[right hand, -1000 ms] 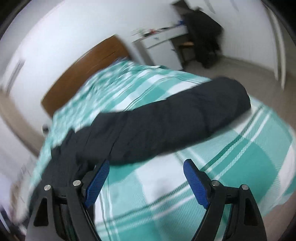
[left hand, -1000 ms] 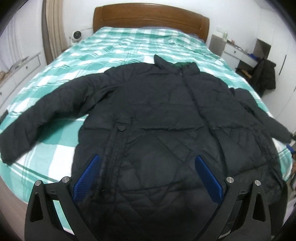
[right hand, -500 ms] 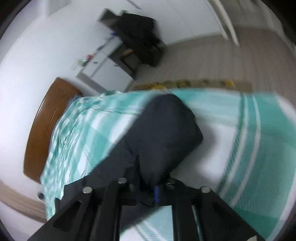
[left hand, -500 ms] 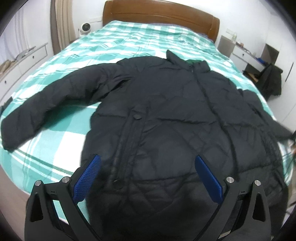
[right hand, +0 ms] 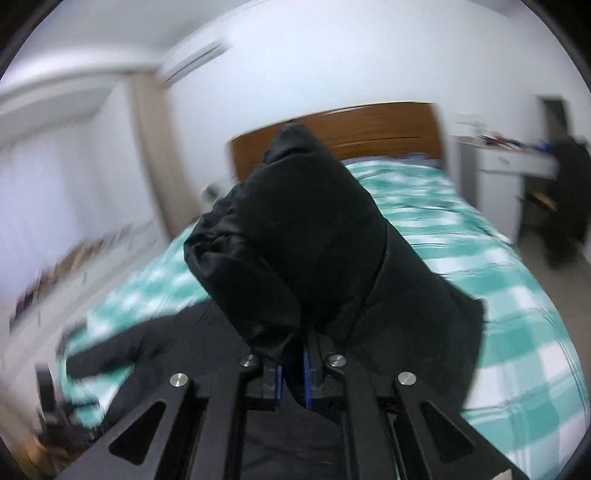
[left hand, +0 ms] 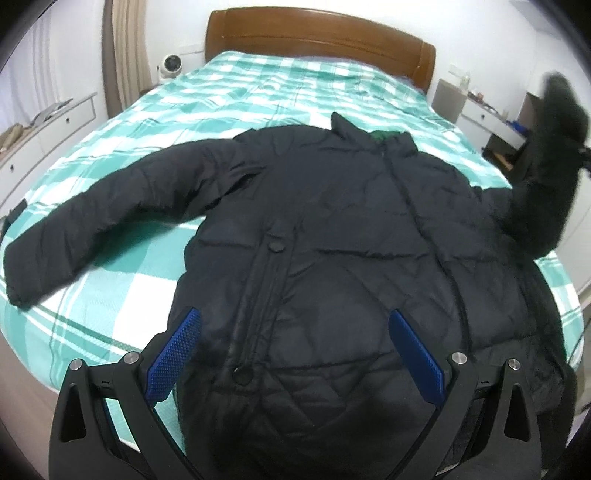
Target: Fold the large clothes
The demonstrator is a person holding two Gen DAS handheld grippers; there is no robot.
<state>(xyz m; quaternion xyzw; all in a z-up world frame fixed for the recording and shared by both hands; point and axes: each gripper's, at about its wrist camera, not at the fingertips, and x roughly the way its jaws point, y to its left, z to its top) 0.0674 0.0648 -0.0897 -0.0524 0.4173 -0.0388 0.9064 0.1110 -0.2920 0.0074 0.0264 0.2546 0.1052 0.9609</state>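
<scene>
A black quilted jacket (left hand: 332,258) lies front-up on the green-and-white checked bed (left hand: 258,92), collar toward the headboard. Its one sleeve (left hand: 92,221) stretches flat to the left. My left gripper (left hand: 291,350) hovers open over the jacket's lower hem, with nothing between its blue pads (left hand: 173,354). The other sleeve (left hand: 546,147) is lifted off the bed at the right edge. In the right wrist view my right gripper (right hand: 293,380) is shut on that sleeve's cuff (right hand: 295,236), which bulges up in front of the camera.
A wooden headboard (left hand: 317,33) stands at the far end. White drawers (left hand: 48,125) run along the left wall. A nightstand and desk (left hand: 476,110) with a dark garment on a chair (right hand: 569,199) stand to the right.
My right gripper closed on the right sleeve's cuff, then lifted it off the bed and swung it toward the jacket body. The left gripper stayed nearly still.
</scene>
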